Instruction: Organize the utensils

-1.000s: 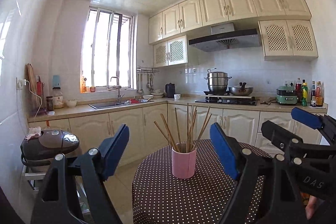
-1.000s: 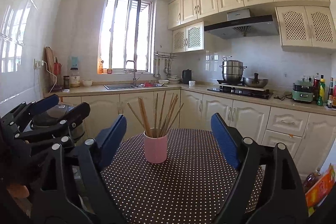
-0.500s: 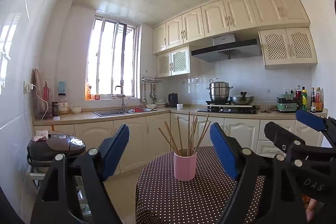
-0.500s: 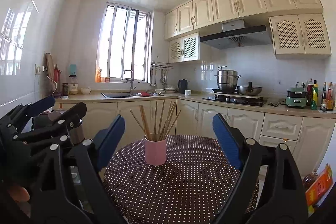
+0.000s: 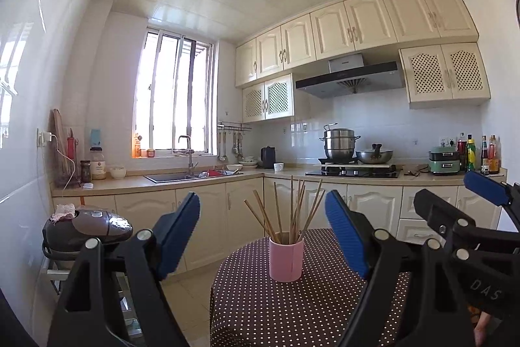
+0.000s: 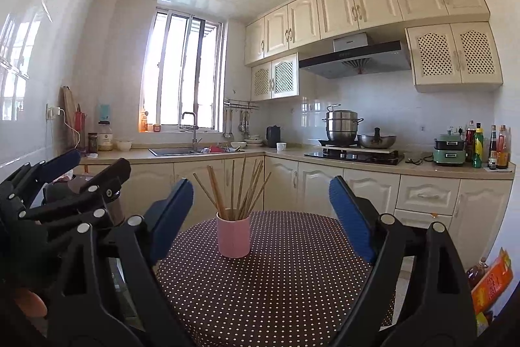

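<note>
The left gripper (image 5: 261,234) has its blue-padded jaws spread wide with nothing between the pads, and the right gripper (image 6: 260,220) likewise stands wide and empty. Both point level toward a round tabletop (image 6: 292,282) covered in a dark brown cloth with white polka dots. On it, ahead of both grippers and apart from them, stands an upright pink cylindrical cup (image 6: 233,236) holding a fanned bunch of brown wooden chopsticks (image 6: 239,187). In the left wrist view the right gripper shows at the right edge; in the right wrist view the left gripper shows at the left edge. Beyond the tabletop runs an L-shaped counter with cream cabinets (image 6: 370,194), a sink under a bright window (image 6: 182,70), and a stacked steel steamer pot (image 6: 341,126) on a black hob. A dark rice cooker (image 5: 86,225) sits on a low rack at the left.
</note>
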{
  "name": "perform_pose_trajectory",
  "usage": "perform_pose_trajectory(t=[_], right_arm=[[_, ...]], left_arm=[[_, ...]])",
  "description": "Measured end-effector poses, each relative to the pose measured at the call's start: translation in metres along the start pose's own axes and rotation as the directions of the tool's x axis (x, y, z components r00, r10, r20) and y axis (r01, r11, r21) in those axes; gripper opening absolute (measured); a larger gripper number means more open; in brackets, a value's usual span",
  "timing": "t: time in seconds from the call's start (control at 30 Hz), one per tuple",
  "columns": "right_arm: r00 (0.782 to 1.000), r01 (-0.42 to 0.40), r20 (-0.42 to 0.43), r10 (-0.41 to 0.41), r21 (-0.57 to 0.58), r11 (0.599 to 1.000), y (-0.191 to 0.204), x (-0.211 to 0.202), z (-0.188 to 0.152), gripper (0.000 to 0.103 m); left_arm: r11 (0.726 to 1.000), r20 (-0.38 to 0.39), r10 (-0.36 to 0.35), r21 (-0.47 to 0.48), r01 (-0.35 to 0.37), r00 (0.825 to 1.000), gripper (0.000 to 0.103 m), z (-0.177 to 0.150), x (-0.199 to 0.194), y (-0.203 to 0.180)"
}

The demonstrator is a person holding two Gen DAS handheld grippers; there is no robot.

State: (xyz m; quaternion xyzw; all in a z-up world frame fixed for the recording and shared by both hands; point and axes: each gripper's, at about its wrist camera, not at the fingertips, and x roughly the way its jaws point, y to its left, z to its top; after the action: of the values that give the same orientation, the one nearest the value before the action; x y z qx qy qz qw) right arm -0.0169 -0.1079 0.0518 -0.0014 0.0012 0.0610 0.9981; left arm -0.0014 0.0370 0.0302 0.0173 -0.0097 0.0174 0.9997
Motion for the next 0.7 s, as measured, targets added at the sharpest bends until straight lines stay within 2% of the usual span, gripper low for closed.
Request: perform_pose_trajectory(t=[0.7], right_arm=[[1.0, 0.001, -0.018, 0.0, 0.014, 1.0, -0.0016, -0.001, -0.0047, 0.085]], left_arm=[[1.0, -0.009, 0.006, 0.011, -0.006, 1.0, 0.078, -0.0035, -0.002, -0.0011]])
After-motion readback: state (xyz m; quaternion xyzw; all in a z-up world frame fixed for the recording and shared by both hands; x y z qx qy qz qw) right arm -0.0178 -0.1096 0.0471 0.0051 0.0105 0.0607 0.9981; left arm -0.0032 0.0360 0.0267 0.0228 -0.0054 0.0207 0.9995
